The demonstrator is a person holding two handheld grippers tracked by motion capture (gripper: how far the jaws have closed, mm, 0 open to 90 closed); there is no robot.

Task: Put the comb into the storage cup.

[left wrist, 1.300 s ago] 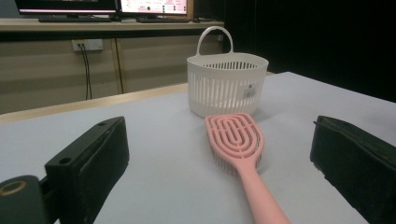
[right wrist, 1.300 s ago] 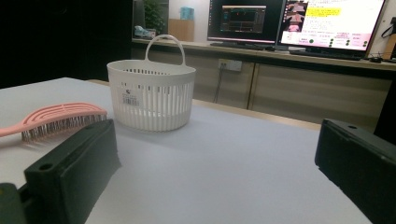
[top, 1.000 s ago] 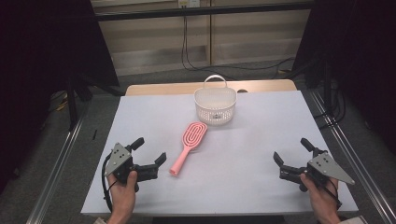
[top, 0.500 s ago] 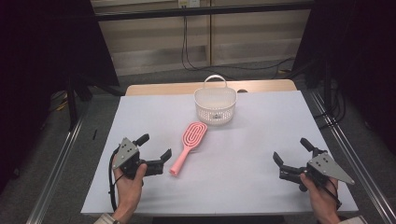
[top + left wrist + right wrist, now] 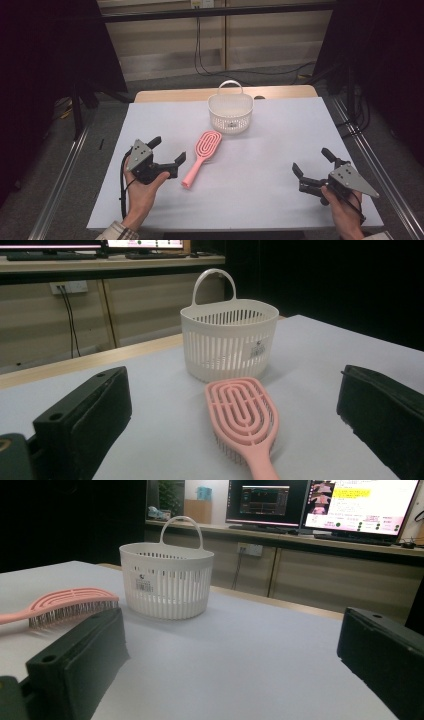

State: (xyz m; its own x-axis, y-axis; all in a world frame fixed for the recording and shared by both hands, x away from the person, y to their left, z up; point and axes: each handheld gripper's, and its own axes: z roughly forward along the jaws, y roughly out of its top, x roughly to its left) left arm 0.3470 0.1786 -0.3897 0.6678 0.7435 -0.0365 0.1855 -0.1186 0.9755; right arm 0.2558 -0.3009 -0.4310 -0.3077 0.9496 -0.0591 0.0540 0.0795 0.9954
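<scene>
High view, table (image 5: pixel 280 200): a pale sheet covers it, with a bare wooden strip showing along the far edge behind the basket (image 5: pixel 230 114); open surface lies to the right of the brush (image 5: pixel 202 157) as far as the right gripper (image 5: pixel 314 168); a narrower bare band lies left of the brush, out to the table's left edge
High view, brush: pink, flat on the sheet, head towards the basket and handle towards the near edge; head close to the basket but apart from it
High view, left gripper (image 5: pixel 168 153): held in a hand just left of the brush; jaws apart and have just been opening, nothing between them; the nearer tip sits just beside the brush's handle, and contact cannot be told
High view, right gripper: well right of the brush, near the table's right and near edges; jaws apart, holding nothing
Left gripper view, brush (image 5: pixel 245 421): lies between the two black jaws, ahead of them, handle running to the lower edge; both jaws stand clear of it; basket (image 5: pixel 229 343) upright just behind the head
Right gripper view, brush (image 5: pixel 62 606): far left, bristles down, beside the left jaw's top; basket (image 5: pixel 166 577) right of the brush; bare sheet between the wide jaws
</scene>
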